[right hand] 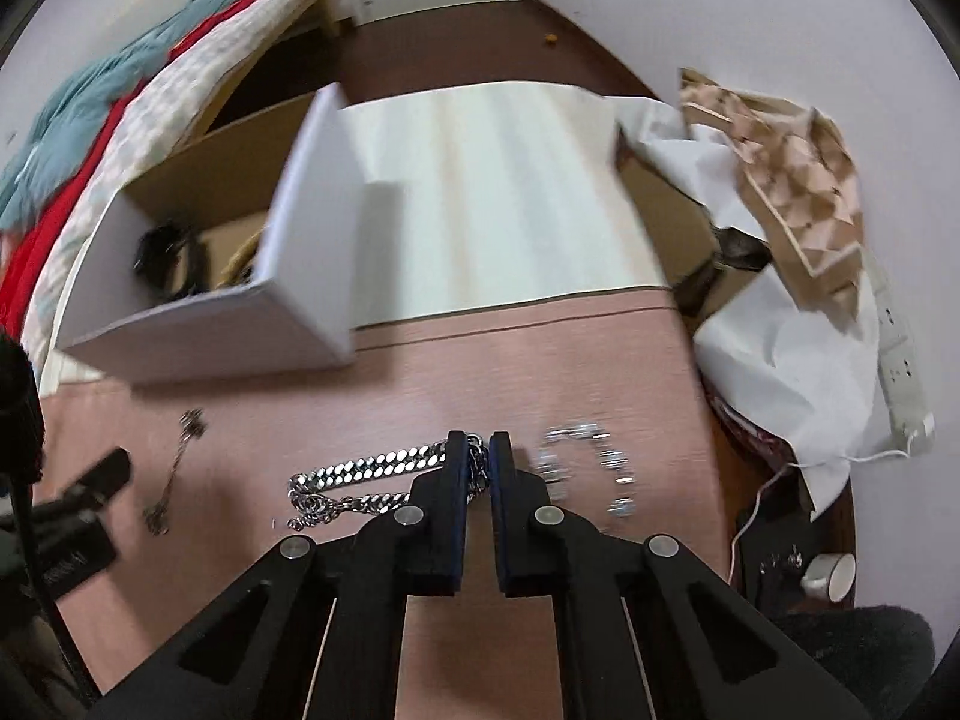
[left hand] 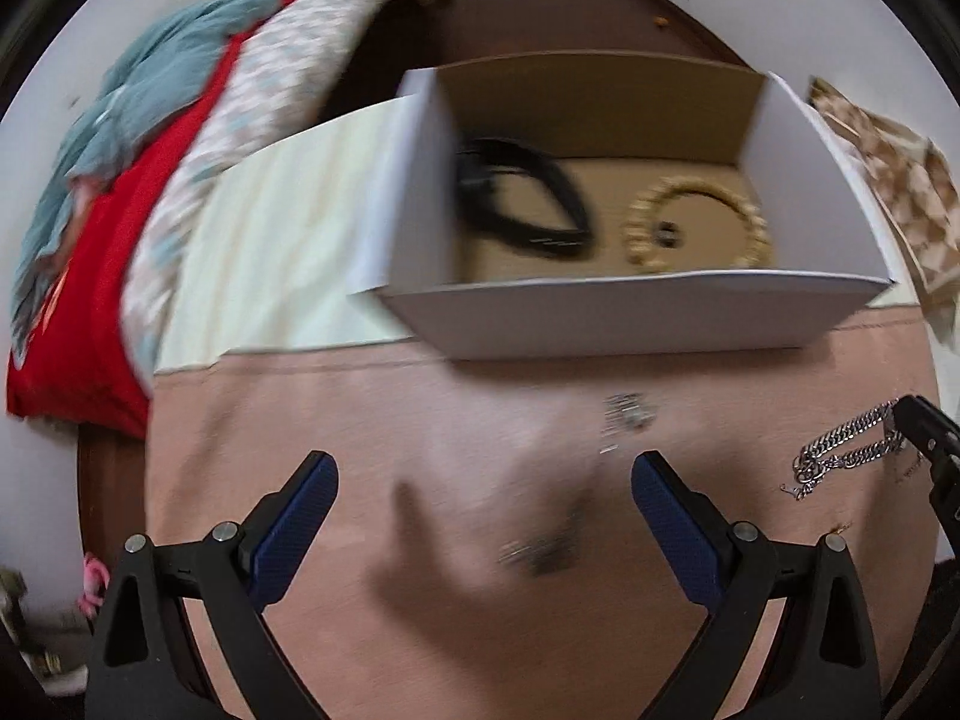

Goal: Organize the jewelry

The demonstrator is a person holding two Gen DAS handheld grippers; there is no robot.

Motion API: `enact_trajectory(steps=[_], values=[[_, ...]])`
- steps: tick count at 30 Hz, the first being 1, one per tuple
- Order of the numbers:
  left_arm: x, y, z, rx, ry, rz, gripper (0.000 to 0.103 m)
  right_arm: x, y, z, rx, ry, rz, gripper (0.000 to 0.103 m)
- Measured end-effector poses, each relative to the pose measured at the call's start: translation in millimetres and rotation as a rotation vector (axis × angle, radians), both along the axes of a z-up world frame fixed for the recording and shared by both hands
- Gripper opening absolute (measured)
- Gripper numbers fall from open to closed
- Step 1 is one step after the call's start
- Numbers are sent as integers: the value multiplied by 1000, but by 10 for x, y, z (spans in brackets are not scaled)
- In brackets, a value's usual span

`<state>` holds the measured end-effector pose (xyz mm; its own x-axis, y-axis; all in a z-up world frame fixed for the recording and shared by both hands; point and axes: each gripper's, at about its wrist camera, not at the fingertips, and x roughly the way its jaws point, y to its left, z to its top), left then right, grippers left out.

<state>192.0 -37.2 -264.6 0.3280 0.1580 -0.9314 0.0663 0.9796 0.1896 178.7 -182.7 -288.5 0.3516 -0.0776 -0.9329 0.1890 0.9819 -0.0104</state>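
Chain [right hand: 366, 471] pinched at one end in my right claw [right hand: 478, 450], its links trailing left over the pink mat [right hand: 420, 372]; a stone bracelet [right hand: 591, 468] lies just right of it. My left claw [left hand: 483, 474] hangs spread above the mat, near the box [left hand: 630, 318] at the mat's far edge holding a gold bangle [left hand: 696, 228] and black band [left hand: 522, 198]
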Motion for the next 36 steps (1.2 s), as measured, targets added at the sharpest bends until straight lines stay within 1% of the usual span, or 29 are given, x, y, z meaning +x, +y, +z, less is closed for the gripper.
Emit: enact_trajectory(steps=[2, 3, 4, 5, 6, 7, 9, 10, 11, 14, 17, 21, 24, 25, 30, 34, 36], values=[[32, -109, -30, 1, -9, -35, 99, 10, -84, 3, -5, 3, -9, 7], [46, -167, -42, 0, -18, -53, 91, 16, -114, 8, -8, 4, -11, 7], [57, -205, -53, 0, -20, -64, 87, 16, -138, 11, -12, 5, -13, 7], [67, -224, -67, -3, -17, -70, 74, 16, -149, 19, -11, 5, -17, 7], [76, -240, -80, -7, -11, -77, 59, 28, -154, 21, -11, 5, -20, 7], [85, -261, -97, -21, -4, -85, 54, 24, -169, 22, -10, 7, -23, 7], [91, -281, -78, -26, -17, -96, 33, 33, -201, 14, -7, 7, -29, 7], [88, -300, -71, -42, -21, -111, 25, 36, -208, 13, -7, 9, -30, 7], [93, -320, -77, -52, -20, -120, 8, 42, -216, 11, -8, 10, -33, 7], [83, -355, -83, -44, -31, -140, 8, 41, -226, 21, -9, 10, -33, 7], [69, -314, -58, -67, -27, -140, 7, 40, -209, 56, -6, 4, -29, 7], [-9, -257, 120, -106, -45, -138, 7, 25, -160, 189, 18, -20, -18, 7], [-66, -182, 239, -145, -45, -132, 7, -1, -67, 372, 45, -48, 15, 7], [-88, -131, 298, -169, -40, -124, 7, -10, -31, 431, 54, -55, 29, 7], [-194, 26, 575, -220, -59, -107, 7, -70, 123, 714, 93, -86, 82, 7], [-202, 163, 939, -289, -90, -101, 7, -87, 192, 956, 135, -121, 97, 6], [-154, 232, 1196, -331, -120, -100, 7, -69, 236, 1097, 153, -141, 109, 6]])
